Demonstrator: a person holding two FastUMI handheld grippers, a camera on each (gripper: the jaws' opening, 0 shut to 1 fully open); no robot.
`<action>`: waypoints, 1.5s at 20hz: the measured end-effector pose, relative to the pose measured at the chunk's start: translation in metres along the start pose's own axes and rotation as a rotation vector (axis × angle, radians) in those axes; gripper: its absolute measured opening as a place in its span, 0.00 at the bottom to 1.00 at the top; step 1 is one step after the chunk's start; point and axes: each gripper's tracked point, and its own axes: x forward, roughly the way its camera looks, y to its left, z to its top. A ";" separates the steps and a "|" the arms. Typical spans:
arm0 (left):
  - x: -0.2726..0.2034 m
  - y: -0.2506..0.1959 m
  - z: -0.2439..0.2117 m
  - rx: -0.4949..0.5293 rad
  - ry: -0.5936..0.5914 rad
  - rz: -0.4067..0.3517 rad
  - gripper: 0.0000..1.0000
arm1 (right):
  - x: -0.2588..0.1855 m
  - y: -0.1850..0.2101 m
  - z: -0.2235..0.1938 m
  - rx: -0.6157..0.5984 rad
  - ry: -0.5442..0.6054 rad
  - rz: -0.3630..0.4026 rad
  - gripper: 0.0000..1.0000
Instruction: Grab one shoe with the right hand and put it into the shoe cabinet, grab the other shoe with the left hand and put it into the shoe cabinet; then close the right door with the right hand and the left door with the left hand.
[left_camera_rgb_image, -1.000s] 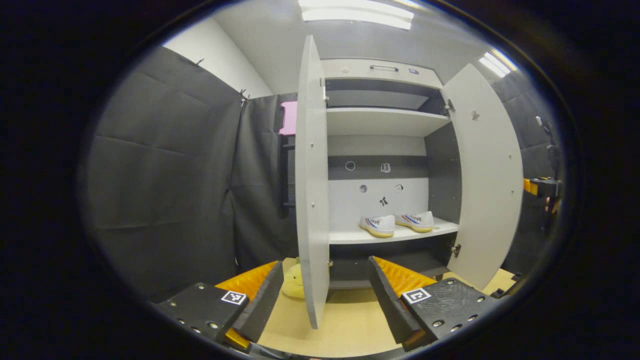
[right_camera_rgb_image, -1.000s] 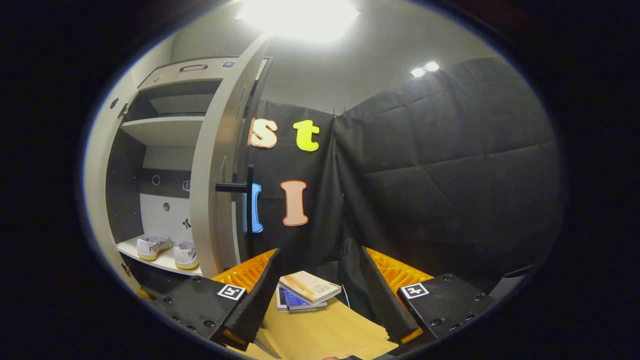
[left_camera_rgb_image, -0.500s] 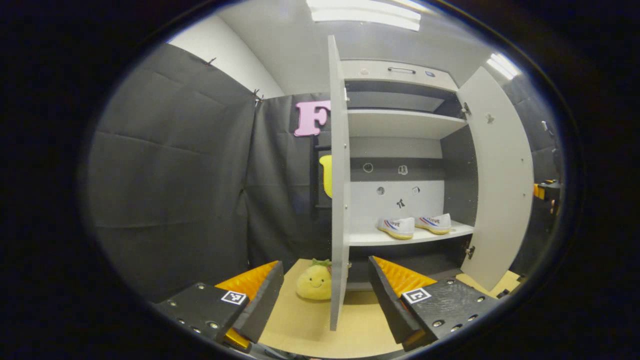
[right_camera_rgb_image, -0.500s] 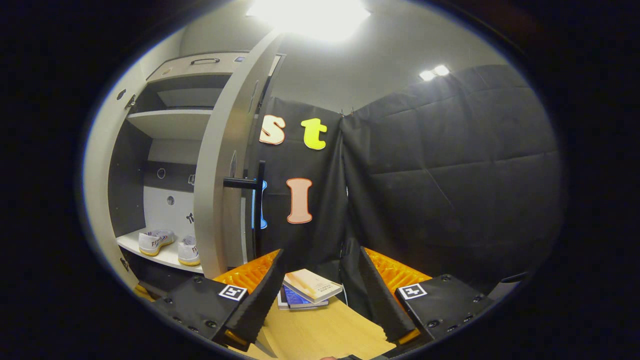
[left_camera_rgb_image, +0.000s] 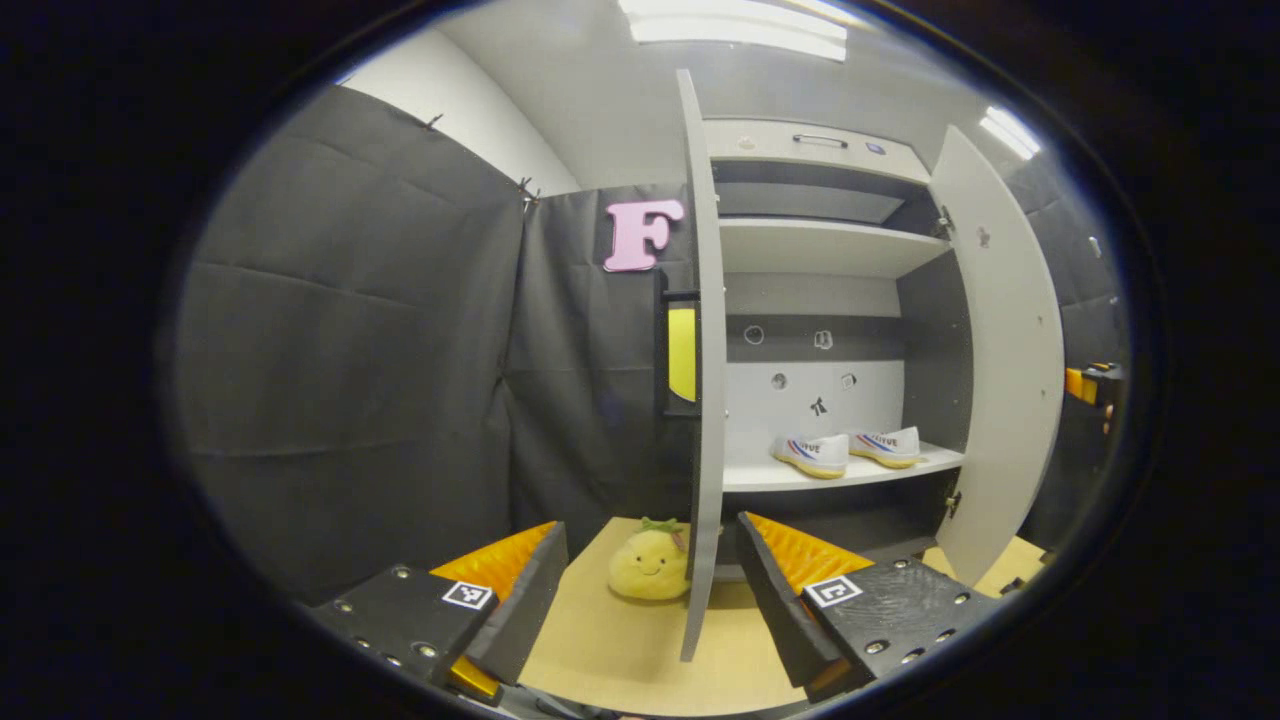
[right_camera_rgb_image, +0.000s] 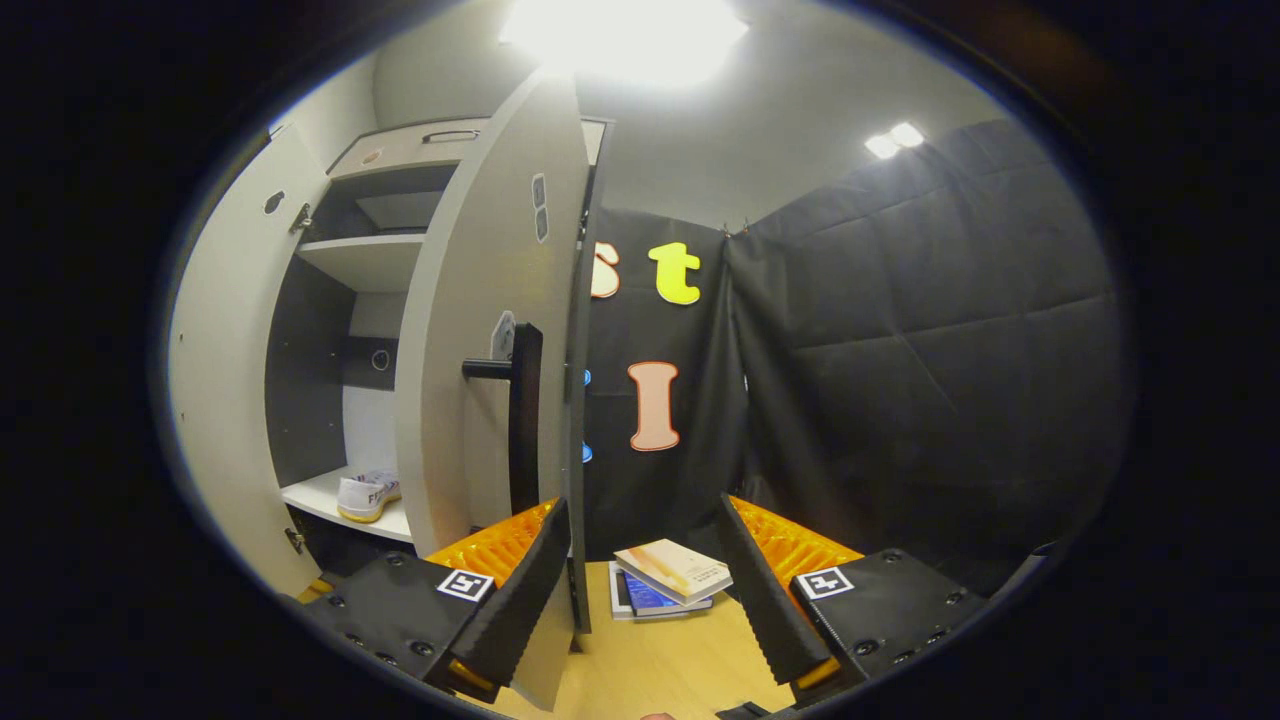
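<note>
— Where are the shoes?

— Both white sneakers sit side by side on the lower shelf (left_camera_rgb_image: 750, 478) of the shoe cabinet (left_camera_rgb_image: 815, 160). In the left gripper view the nearer shoe (left_camera_rgb_image: 811, 453) and the farther shoe (left_camera_rgb_image: 886, 446) touch or nearly touch, toes pointing left. In the right gripper view one shoe (right_camera_rgb_image: 367, 495) shows on that shelf, partly hidden by the right door (right_camera_rgb_image: 480, 350).

— And the doors?

— Both stand open. In the left gripper view the left door (left_camera_rgb_image: 705, 400) is seen almost edge-on, between the gripper's two fingers. The right door (left_camera_rgb_image: 1000, 360) swings out on the far side. In the right gripper view the right door's black bar handle (right_camera_rgb_image: 522, 415) is just above the gripper's left finger, and the door's lower edge comes down between the fingers.

— The tongs?

— The left gripper (left_camera_rgb_image: 650, 590) has its jaws spread wide, holding nothing — the left door's edge passes between them, untouched as far as I can tell. The right gripper (right_camera_rgb_image: 645, 575) is spread wide too, gripping nothing.

— Anything else around?

— A yellow plush toy (left_camera_rgb_image: 648, 565) with a smiling face sits on the wooden floor (left_camera_rgb_image: 610, 650) just beside the left door's foot. In the right gripper view a small stack of books (right_camera_rgb_image: 668, 580) lies on the floor by the black cloth.
</note>
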 end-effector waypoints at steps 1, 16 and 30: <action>0.000 0.001 0.001 -0.001 -0.001 0.004 0.96 | 0.000 0.005 0.000 0.006 0.000 0.018 0.94; -0.004 0.008 0.000 -0.004 0.007 0.063 0.94 | 0.017 0.077 0.002 0.081 0.016 0.248 0.95; 0.071 0.066 0.056 0.011 -0.085 0.217 0.97 | -0.002 0.042 -0.021 0.024 0.032 0.213 0.96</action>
